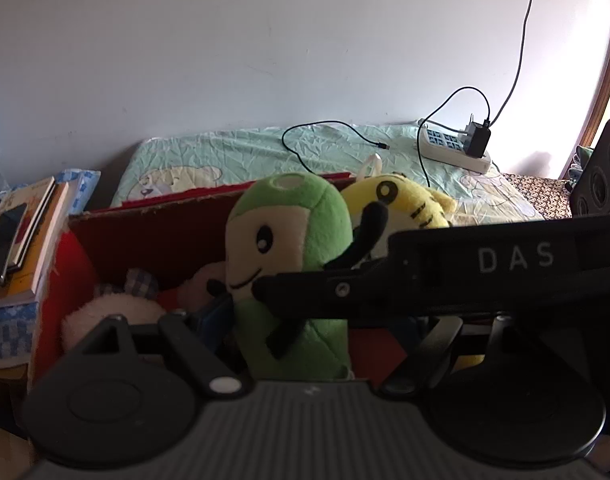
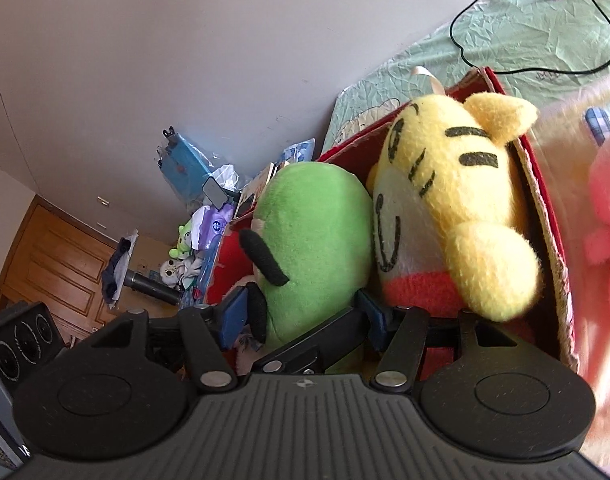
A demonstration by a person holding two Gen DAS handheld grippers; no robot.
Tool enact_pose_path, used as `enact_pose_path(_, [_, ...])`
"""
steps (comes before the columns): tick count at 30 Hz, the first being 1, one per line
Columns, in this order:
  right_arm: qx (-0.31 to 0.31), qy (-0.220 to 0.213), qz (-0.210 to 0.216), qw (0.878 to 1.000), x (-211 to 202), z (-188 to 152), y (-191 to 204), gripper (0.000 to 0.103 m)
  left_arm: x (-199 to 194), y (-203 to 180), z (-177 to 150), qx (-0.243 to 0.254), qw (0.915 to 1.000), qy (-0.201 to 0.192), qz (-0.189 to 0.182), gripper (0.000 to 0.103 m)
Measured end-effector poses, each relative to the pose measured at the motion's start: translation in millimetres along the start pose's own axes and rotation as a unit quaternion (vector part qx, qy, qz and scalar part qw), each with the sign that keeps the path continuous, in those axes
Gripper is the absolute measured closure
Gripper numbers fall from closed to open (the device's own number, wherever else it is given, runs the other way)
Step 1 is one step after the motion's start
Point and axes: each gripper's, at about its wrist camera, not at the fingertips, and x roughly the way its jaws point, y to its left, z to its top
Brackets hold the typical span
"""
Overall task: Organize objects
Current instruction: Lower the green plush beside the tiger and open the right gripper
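Note:
A red cardboard box (image 1: 153, 236) stands on the bed and holds several plush toys. A green plush (image 1: 293, 220) stands upright in it, with a yellow striped tiger plush (image 1: 409, 200) just behind on the right. In the right wrist view my right gripper (image 2: 303, 312) is shut on the green plush (image 2: 317, 220), its blue pads (image 2: 233, 316) pressing the lower body, and the tiger plush (image 2: 457, 200) lies beside it. My left gripper (image 1: 325, 320) is open, its fingers wide on either side of the green plush's lower body. The right gripper's black arm (image 1: 485, 272) crosses in front of it.
A pale pink plush (image 1: 113, 312) lies in the box's left end, and another pink toy (image 2: 609, 220) sits outside the box's right wall. Stacked books (image 1: 21, 240) stand left of the box. A power strip (image 1: 453, 148) and black cable (image 1: 325, 128) lie on the green sheet.

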Motion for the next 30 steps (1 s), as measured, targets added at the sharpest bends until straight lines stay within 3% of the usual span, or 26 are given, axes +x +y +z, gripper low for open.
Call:
enact_pose_path(6, [0.006,0.006,0.003,1.0,0,1,-3,0.04,3,-1,0,-0.004,1.0,0.003,0.001,0.022])
enact_pose_path(15, [0.001,0.008,-0.002,1.0,-6,-1,0,0.033,8,4,1,-0.033,0.9989,0.029,-0.017,0.013])
enact_pose_path(30, [0.015,-0.023,0.005,1.0,-22,-3,-1,0.034,4,1,2,-0.037,0.9981,0.05,0.002,0.002])
